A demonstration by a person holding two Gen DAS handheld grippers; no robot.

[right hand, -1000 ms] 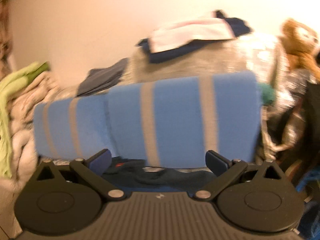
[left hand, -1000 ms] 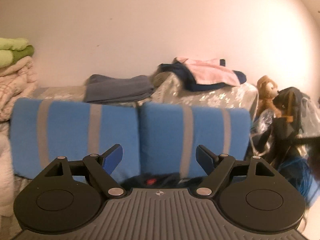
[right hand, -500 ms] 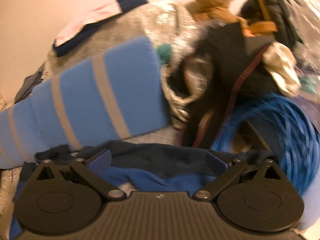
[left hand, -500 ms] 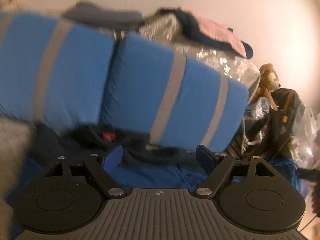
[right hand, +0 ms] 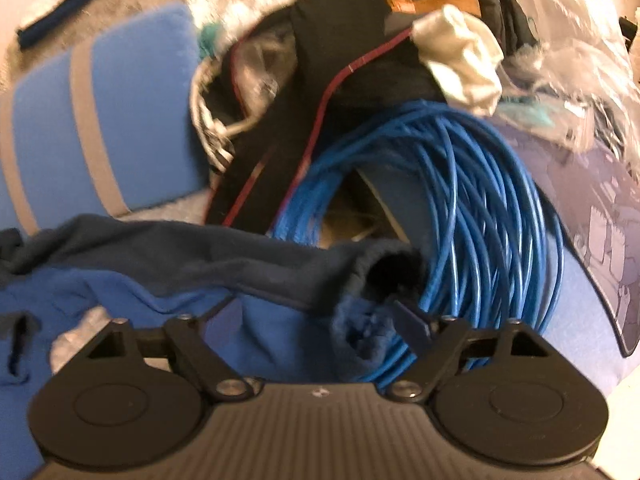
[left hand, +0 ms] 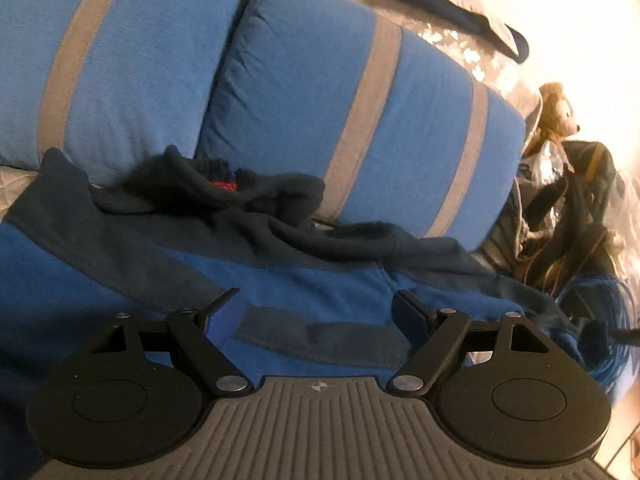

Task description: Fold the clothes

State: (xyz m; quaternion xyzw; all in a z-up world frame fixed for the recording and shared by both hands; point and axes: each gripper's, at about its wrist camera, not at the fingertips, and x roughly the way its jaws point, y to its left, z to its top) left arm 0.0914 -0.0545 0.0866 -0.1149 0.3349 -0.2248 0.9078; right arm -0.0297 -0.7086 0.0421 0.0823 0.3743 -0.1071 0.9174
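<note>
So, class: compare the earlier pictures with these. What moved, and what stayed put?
Both grippers dipped from facing the wall toward the blue sweater. The right gripper swung right to its sleeve cuff and is closing, gripping nothing yet. The left gripper stays open. Cushions and cable coil unchanged.

Surface: bed (left hand: 16, 184), pale quilted cover showing at the left edge.
On it: blue and navy sweatshirt (left hand: 304, 280), spread out.
Behind: two blue cushions (left hand: 360, 120) with grey stripes.
Right side: blue cable coil (right hand: 472, 208), touching the sleeve cuff (right hand: 384, 272).
</note>
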